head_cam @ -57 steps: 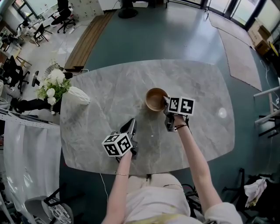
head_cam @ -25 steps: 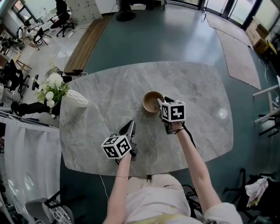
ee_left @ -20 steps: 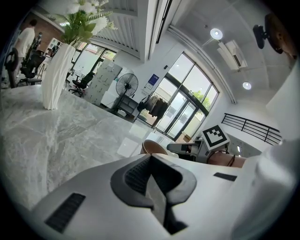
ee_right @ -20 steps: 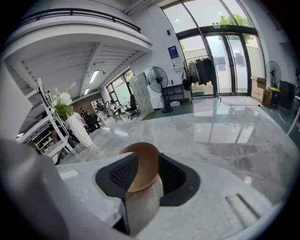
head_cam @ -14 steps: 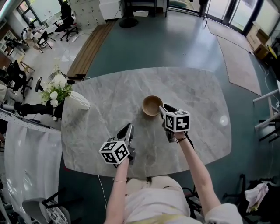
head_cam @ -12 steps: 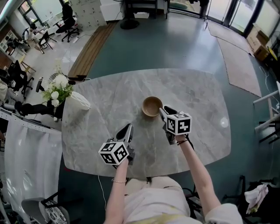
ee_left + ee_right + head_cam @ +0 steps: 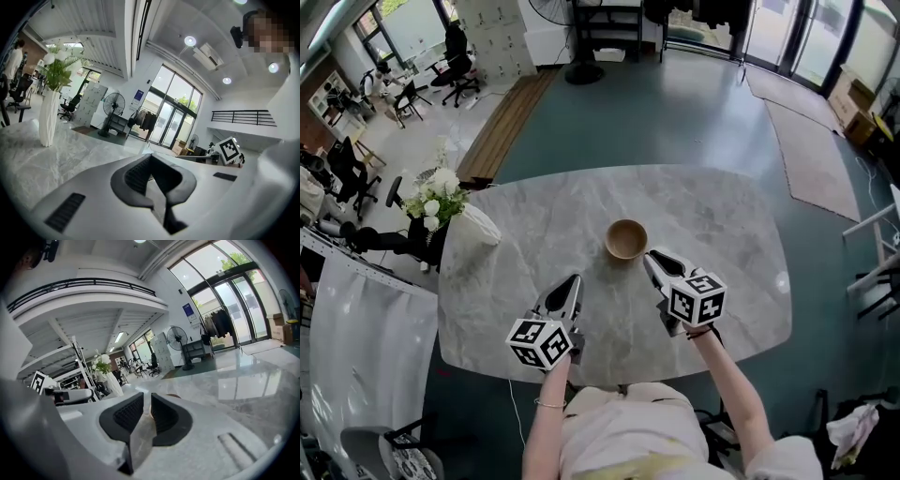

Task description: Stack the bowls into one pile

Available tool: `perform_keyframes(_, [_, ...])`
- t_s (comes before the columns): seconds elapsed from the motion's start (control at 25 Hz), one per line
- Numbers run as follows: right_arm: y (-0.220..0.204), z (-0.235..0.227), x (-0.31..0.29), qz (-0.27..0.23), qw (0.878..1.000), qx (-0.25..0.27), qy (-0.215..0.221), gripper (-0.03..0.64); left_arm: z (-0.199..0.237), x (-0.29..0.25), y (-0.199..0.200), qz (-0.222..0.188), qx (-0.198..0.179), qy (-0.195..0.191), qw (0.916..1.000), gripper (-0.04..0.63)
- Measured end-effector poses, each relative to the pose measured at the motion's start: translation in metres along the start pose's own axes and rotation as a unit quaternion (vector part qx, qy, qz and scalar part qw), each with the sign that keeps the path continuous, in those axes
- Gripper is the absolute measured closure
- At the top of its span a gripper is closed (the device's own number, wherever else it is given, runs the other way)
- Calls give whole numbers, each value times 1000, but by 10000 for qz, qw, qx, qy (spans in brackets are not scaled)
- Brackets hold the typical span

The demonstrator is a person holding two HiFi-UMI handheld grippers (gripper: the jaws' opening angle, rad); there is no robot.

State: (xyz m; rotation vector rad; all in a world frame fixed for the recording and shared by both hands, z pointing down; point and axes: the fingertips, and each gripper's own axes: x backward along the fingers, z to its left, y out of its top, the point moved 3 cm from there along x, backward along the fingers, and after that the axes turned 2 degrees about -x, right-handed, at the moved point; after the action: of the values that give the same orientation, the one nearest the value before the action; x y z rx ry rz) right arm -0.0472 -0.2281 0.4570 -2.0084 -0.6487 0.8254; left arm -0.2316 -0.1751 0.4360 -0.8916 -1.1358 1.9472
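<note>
A wooden bowl (image 7: 626,238) sits upright near the middle of a grey marble counter (image 7: 731,225), seen from above as the person stands at the near edge with a gripper in each hand. From this height it reads as a single rim, and how many bowls are nested in it cannot be told.

The right gripper (image 7: 652,256) is raised just beside the bowl on its near right, tips aimed toward the rim but apart from it. Its jaws have just been closing and now stand a narrow slit apart, with nothing between the ribbed pads. In the right gripper view only counter and a sliver of brown show beyond the slit.

The left gripper (image 7: 573,280) hangs over bare marble to the near left, well apart from the bowl. Its jaws come together at the tips and hold nothing.

At the counter's far left edge stands a white vase (image 7: 478,227) of white flowers (image 7: 439,187). In the left gripper view it rises upright at the far left. Beyond the counter lie a teal floor (image 7: 675,112), a long wooden bench (image 7: 502,117) and a grey rug (image 7: 811,131). Office chairs (image 7: 459,66) stand at the upper left.
</note>
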Motion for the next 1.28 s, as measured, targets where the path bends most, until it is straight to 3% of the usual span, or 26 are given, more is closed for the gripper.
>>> perform_keyframes(0.32, [21,30,35,-565,9983,126,81,609,-11,24,29,-234,-642,-46,9977,595])
perform_keyframes(0.6, [45,35,59,-1112,9936,131,-174,609,-10,40,52,-462,-1087,169,9929,596])
perform_keyframes(0.92, [63,30,78,-1508,9877,132,-394,611,-3,58,74,-717,-1192,479,9891,595])
perform_keyframes(1.28, [66,26,87,-1579,9855,272,-556,611,1,65,80,-812,-1242,672,9866,596])
